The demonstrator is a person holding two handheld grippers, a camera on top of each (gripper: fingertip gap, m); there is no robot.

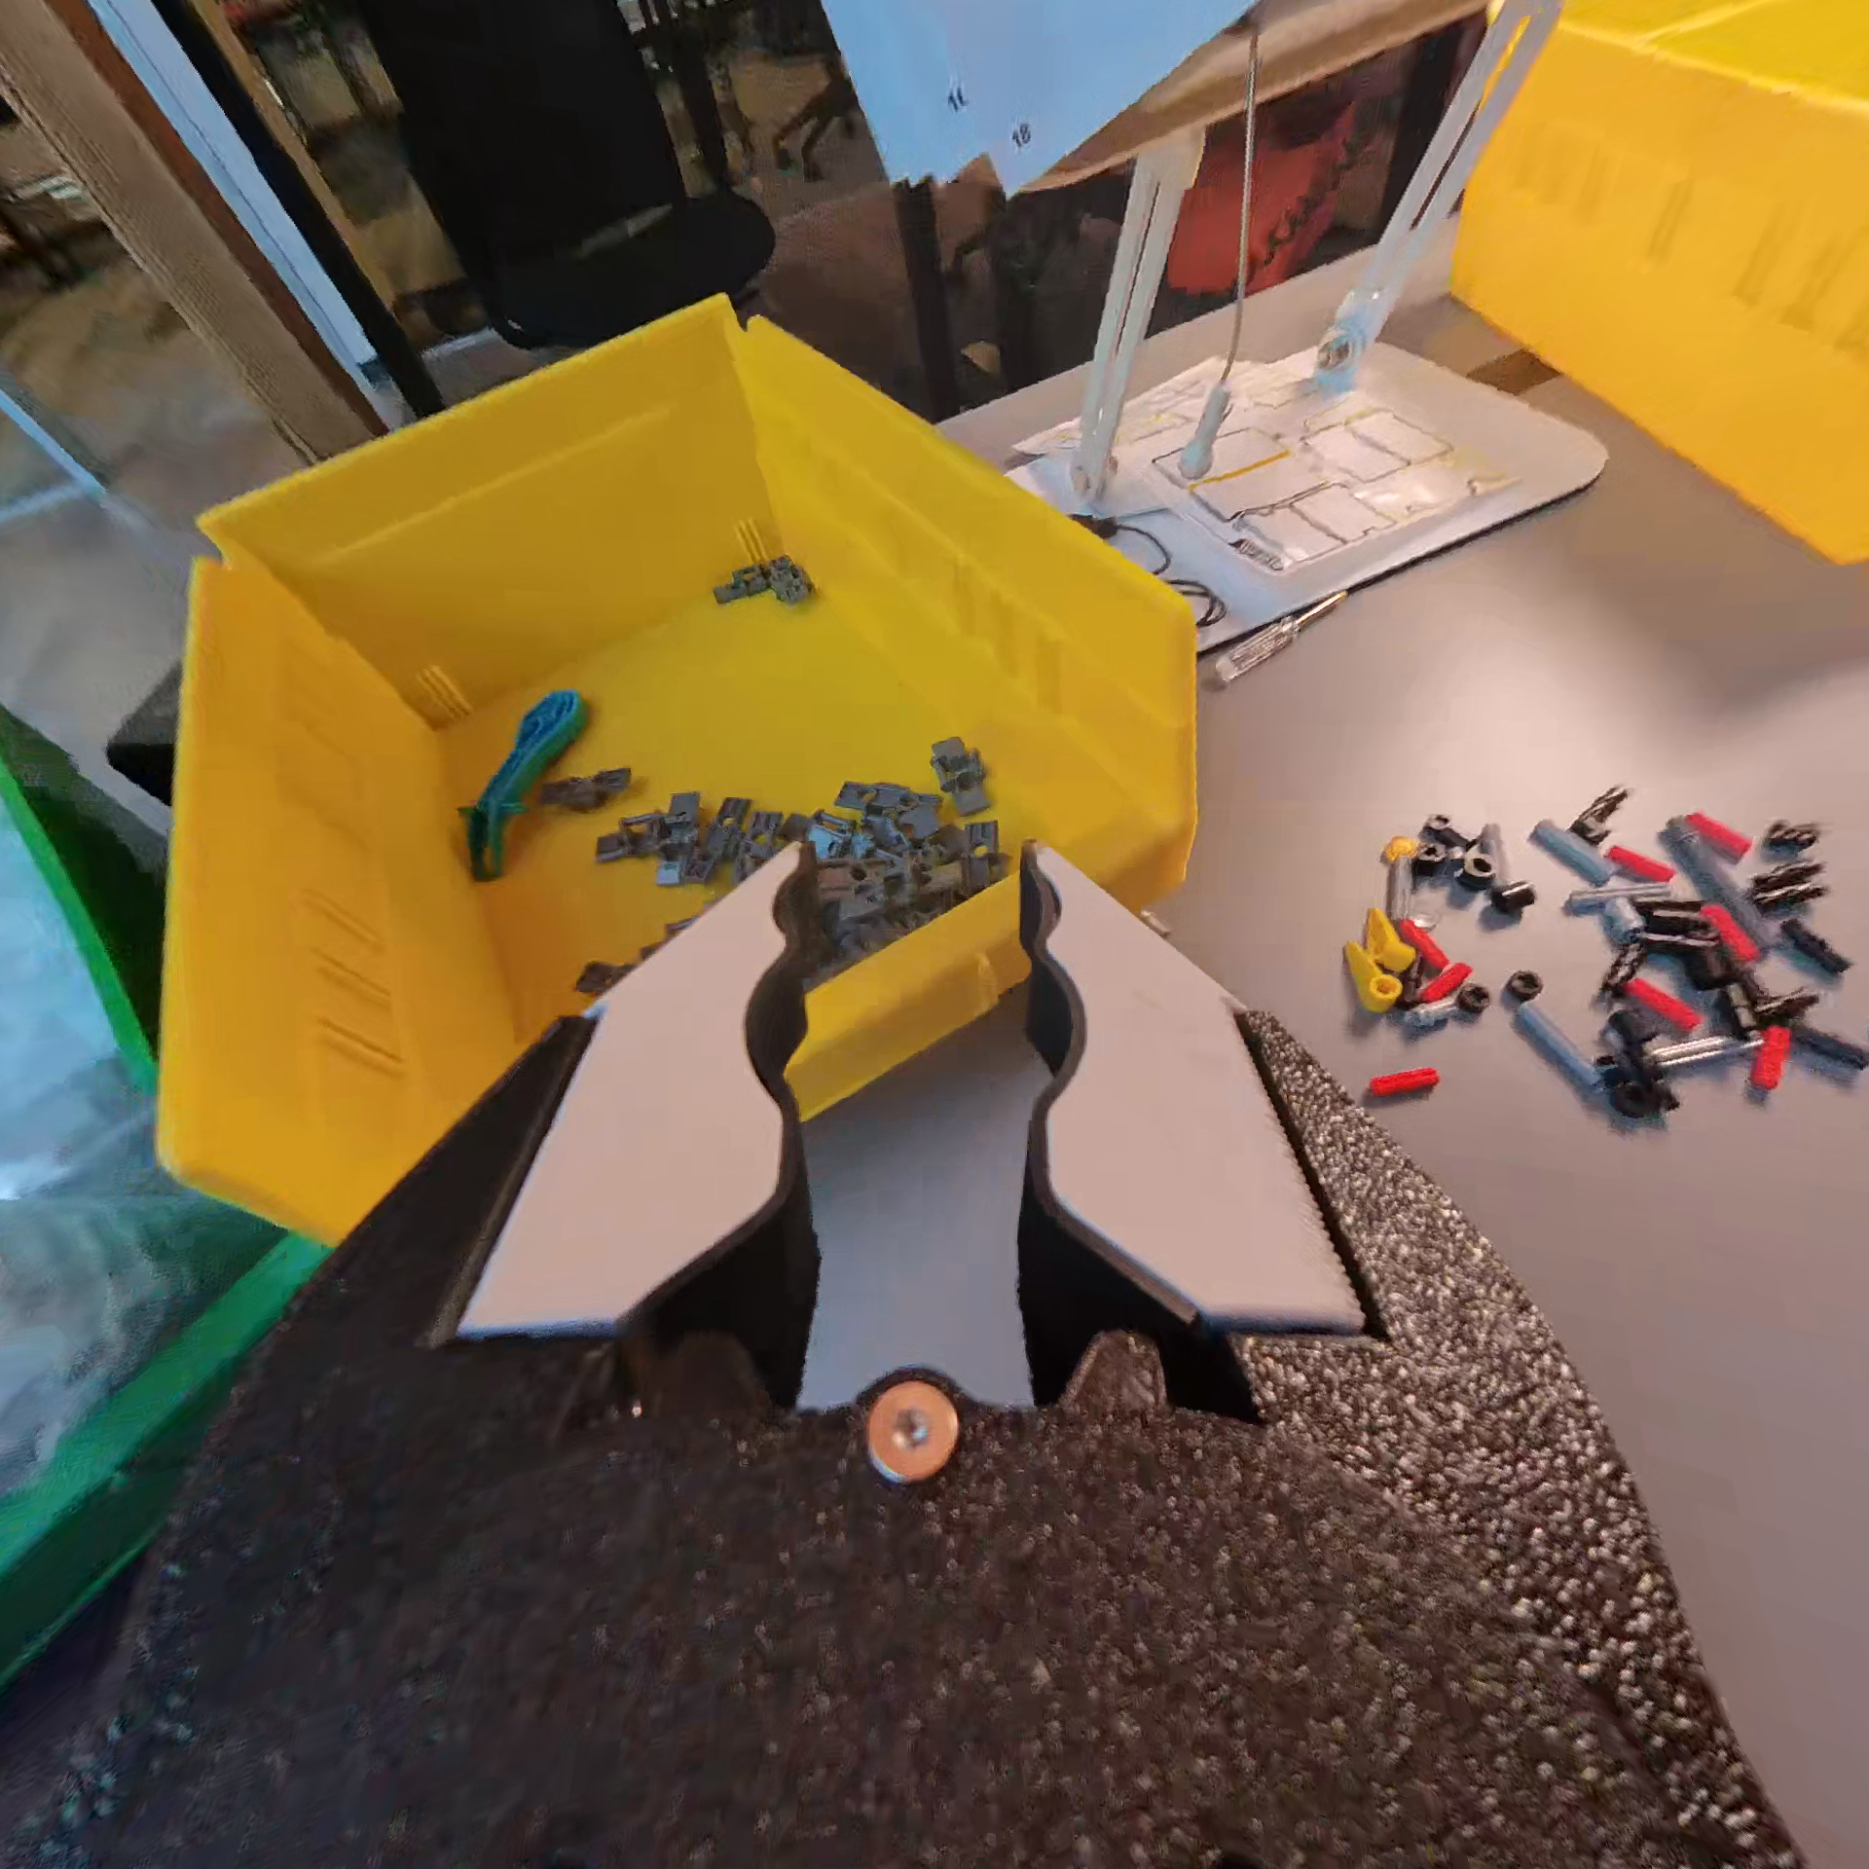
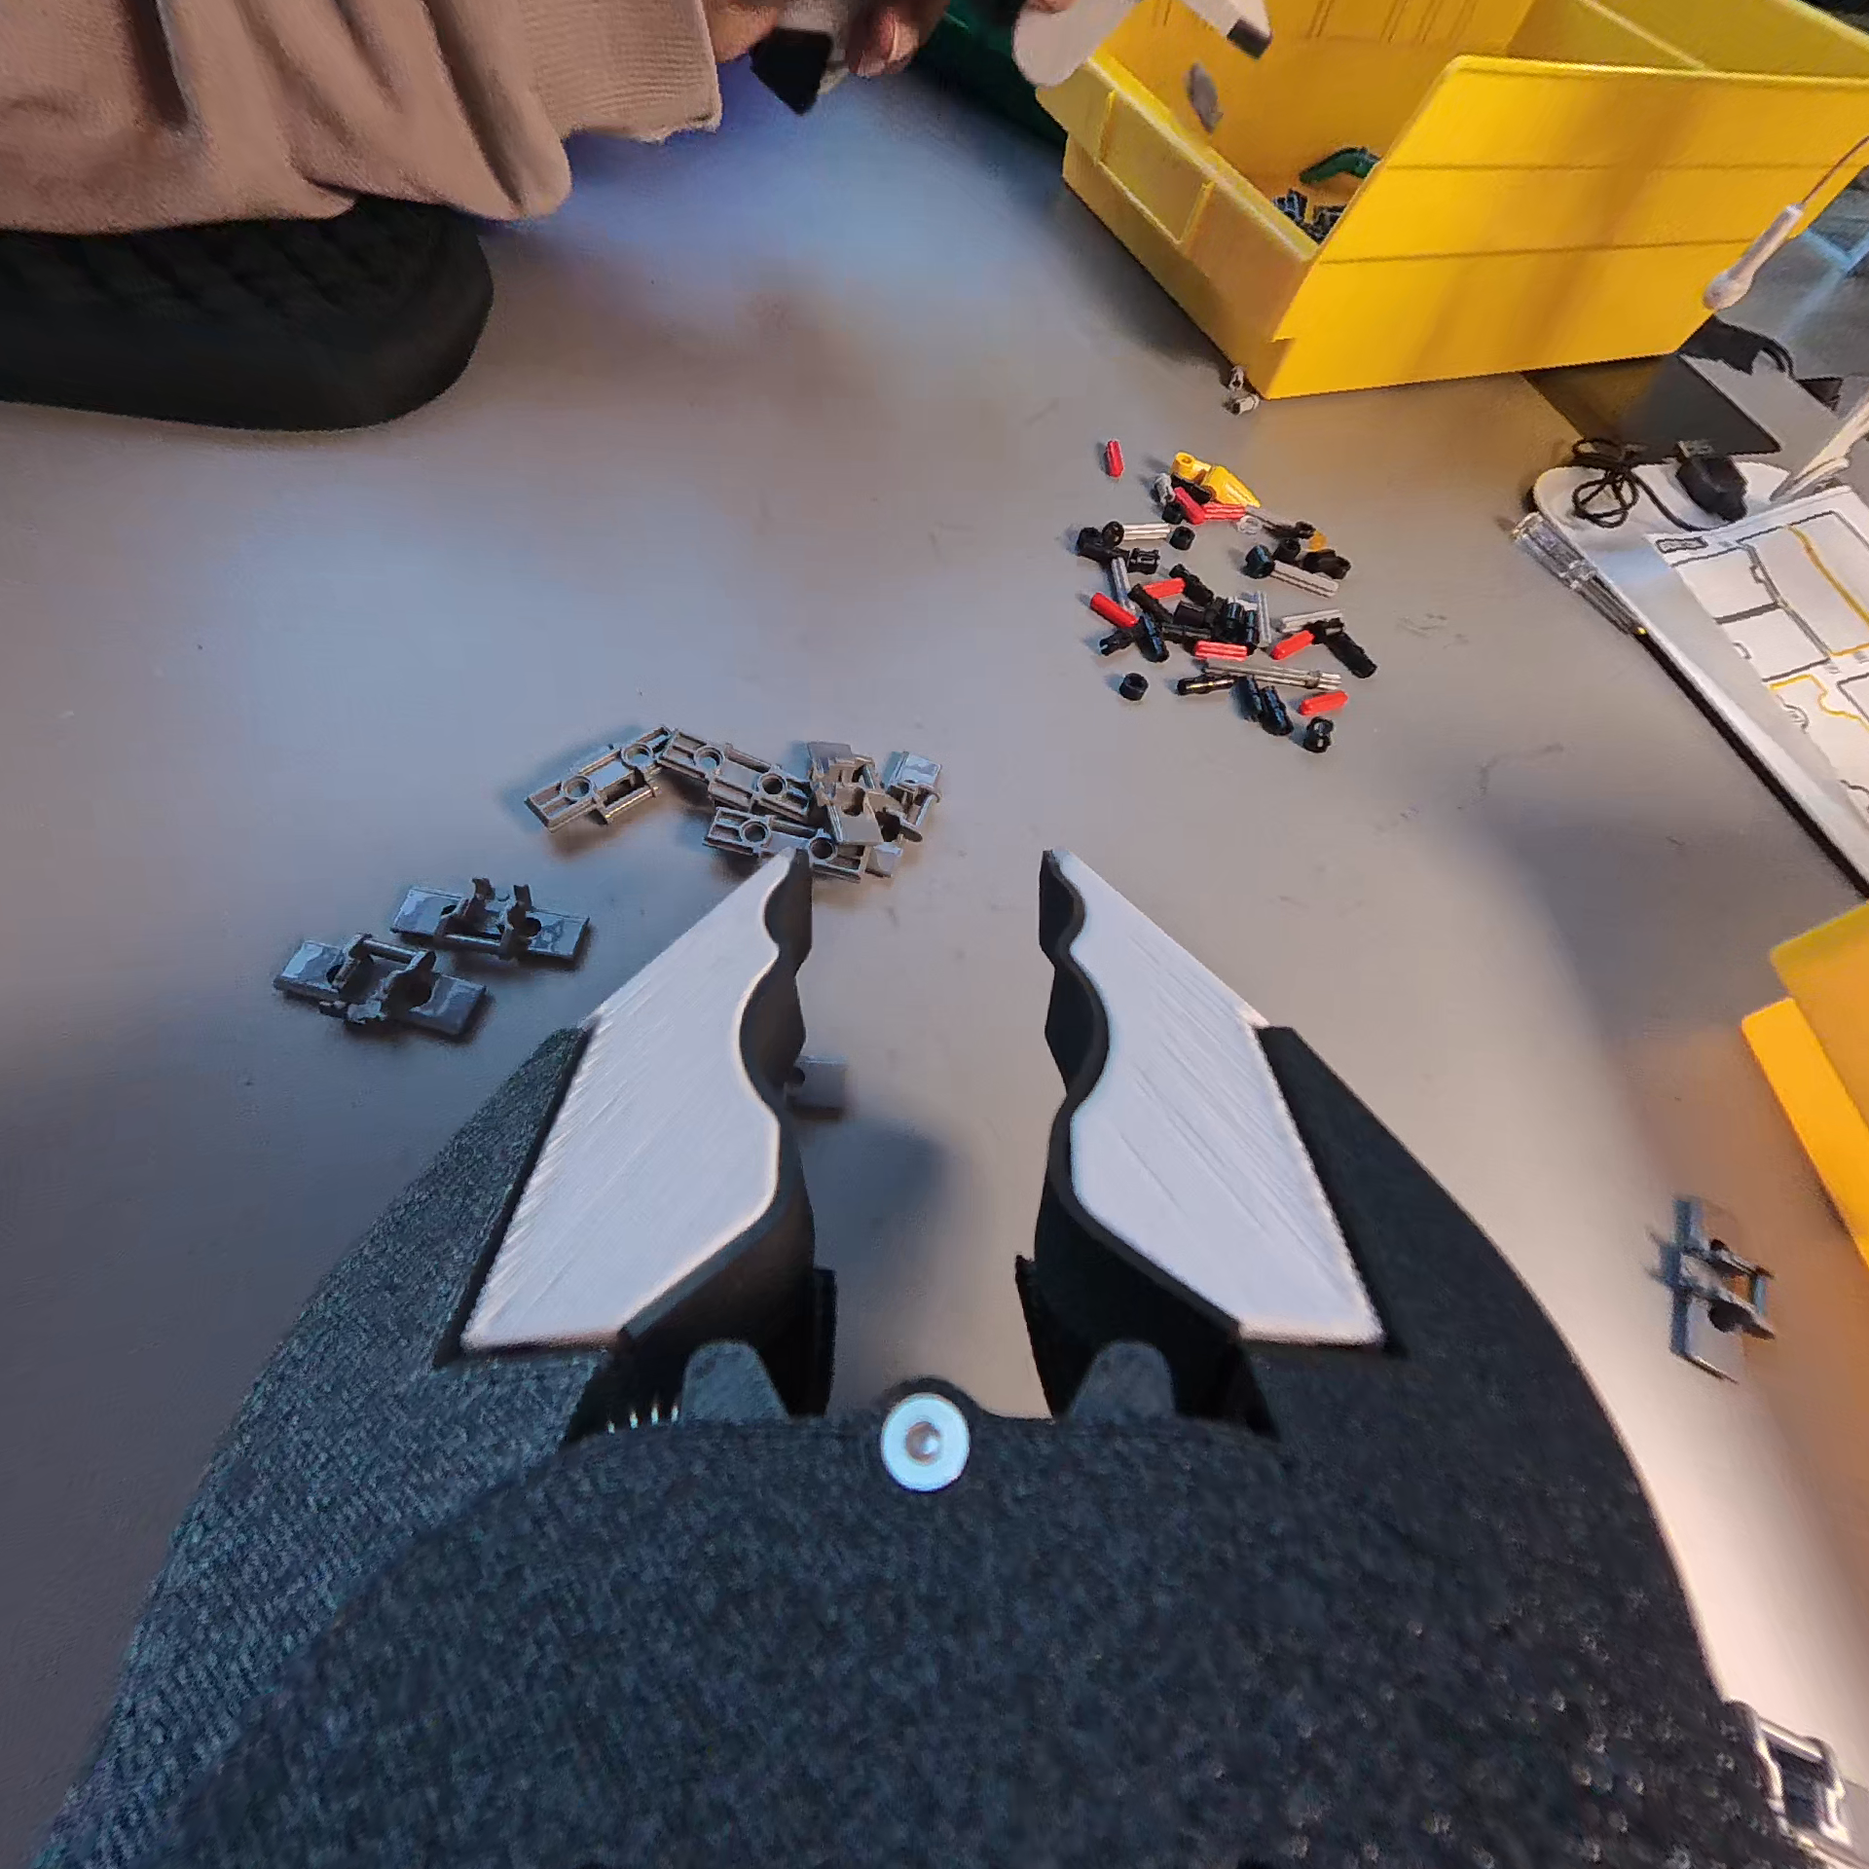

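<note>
My left gripper (image 1: 915, 860) hung spread over the yellow bin (image 1: 334, 809) of grey clips (image 1: 860, 839) — right gripper (image 2: 922, 870) spread too, empty, just short of the loose grey clips (image 2: 748, 794) mid-counter.

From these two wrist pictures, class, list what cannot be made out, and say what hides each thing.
- Left wrist view: grey parts at the yellow bin's front, hidden by the left gripper.
- Right wrist view: small grey piece, half behind the right gripper's finger.
- Right wrist view: second yellow bin, cut by the right edge.
- Right wrist view: lone grey piece, blurred.
</note>
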